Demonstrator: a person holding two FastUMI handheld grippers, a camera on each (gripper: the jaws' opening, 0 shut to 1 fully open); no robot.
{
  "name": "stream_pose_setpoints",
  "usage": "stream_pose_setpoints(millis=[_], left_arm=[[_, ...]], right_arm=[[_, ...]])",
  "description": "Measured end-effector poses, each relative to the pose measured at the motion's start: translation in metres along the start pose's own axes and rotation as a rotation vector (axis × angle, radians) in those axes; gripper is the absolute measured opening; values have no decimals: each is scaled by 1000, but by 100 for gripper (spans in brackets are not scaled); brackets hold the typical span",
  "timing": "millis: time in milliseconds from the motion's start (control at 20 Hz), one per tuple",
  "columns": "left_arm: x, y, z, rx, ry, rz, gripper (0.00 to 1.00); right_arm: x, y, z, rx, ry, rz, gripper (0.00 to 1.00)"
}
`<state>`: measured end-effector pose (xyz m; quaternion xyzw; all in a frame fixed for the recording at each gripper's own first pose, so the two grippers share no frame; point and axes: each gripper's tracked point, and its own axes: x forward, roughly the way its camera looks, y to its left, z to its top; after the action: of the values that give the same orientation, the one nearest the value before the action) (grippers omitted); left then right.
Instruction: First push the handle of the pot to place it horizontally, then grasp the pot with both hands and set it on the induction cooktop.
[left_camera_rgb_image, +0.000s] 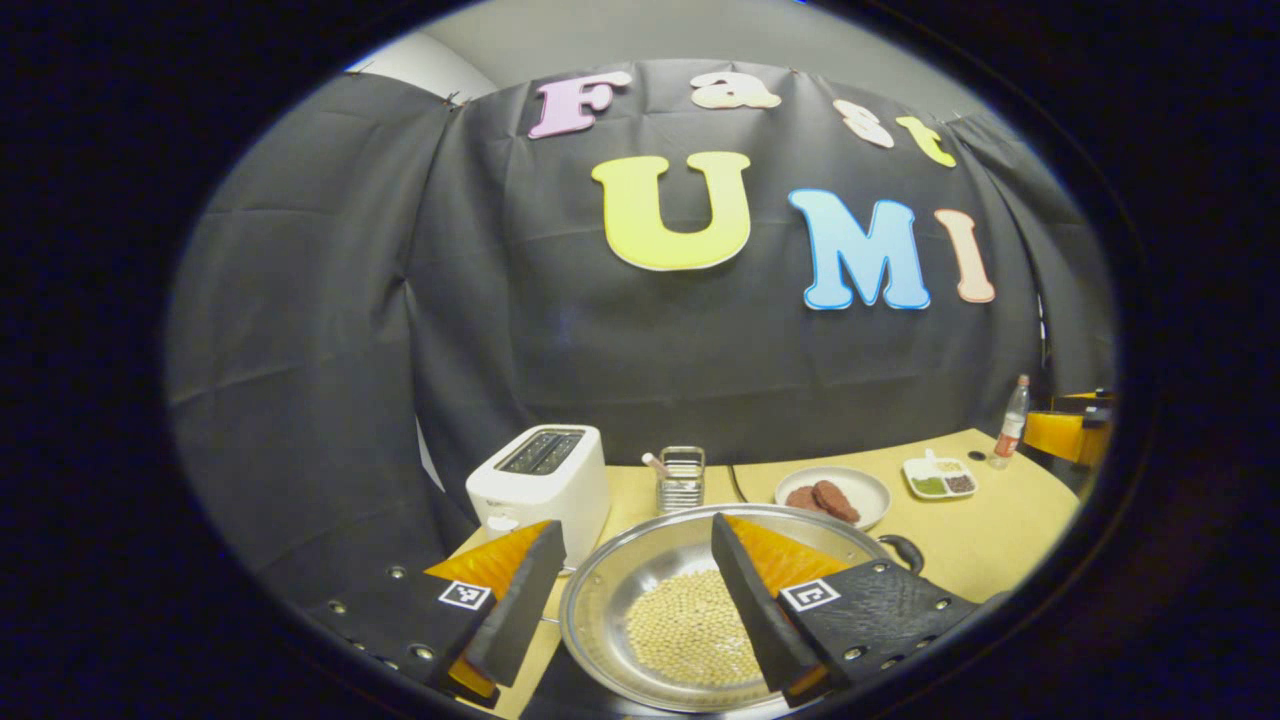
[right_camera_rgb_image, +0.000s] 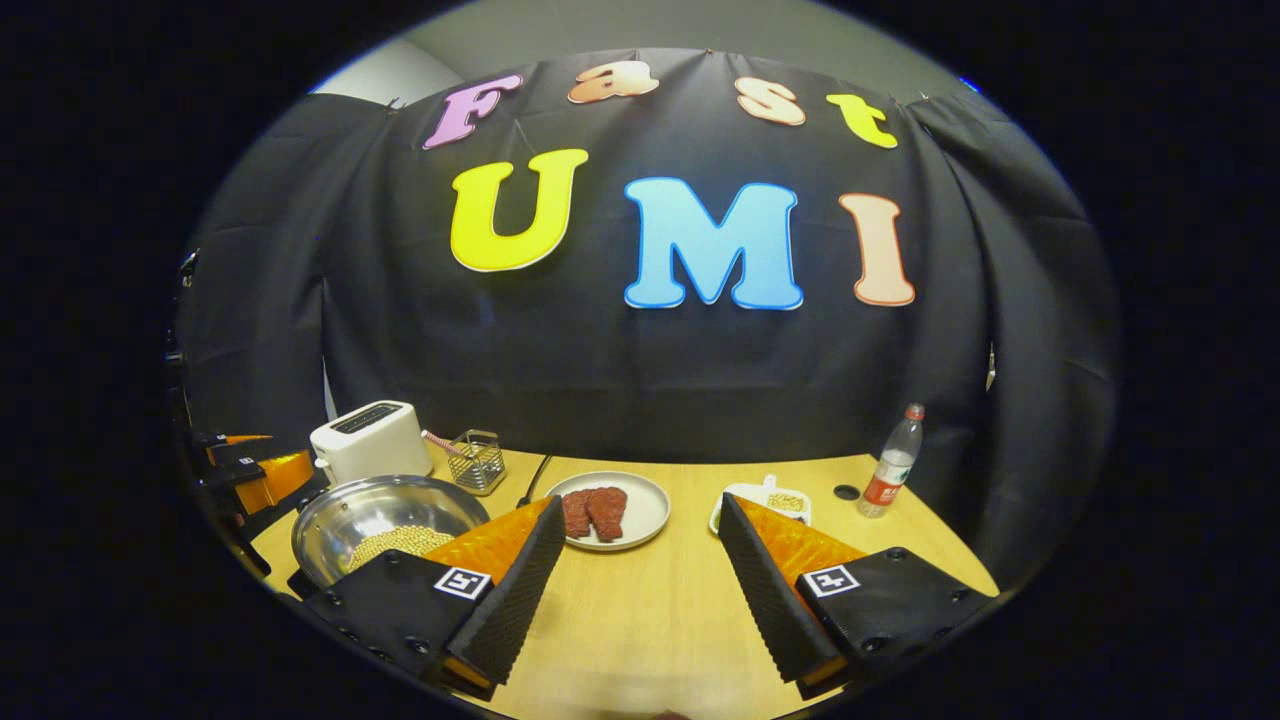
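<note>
Pot (left_camera_rgb_image: 690, 600) btwn open left hand-held gripper (left_camera_rgb_image: 632, 590).

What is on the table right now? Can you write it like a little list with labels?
pot: silver pot with yellow beans inside, dark handle at its far right in the left gripper view
left gripper: jaws open, hovering at the pot's rim
right gripper: jaws open over bare table
toaster: white, behind the pot
plate: holds red meat slices
bottle: upright, far right
</note>
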<state>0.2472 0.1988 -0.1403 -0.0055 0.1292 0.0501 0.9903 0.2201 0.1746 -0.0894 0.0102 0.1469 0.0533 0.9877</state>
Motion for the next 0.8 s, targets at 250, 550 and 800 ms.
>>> stream_pose_setpoints(millis=[250, 550, 800], left_arm=[[-48, -69, 42, -8, -80, -23, 89], [-114, -142, 67, -43, -143, -41, 87], [-169, -180, 86, -8, -191, -48, 86]], right_arm=[[-49, -56, 18, -22, -85, -16, 97], [-102, -112, 22, 6, -134, -34, 94], [-142, -141, 27, 28, -173, -29, 98]])
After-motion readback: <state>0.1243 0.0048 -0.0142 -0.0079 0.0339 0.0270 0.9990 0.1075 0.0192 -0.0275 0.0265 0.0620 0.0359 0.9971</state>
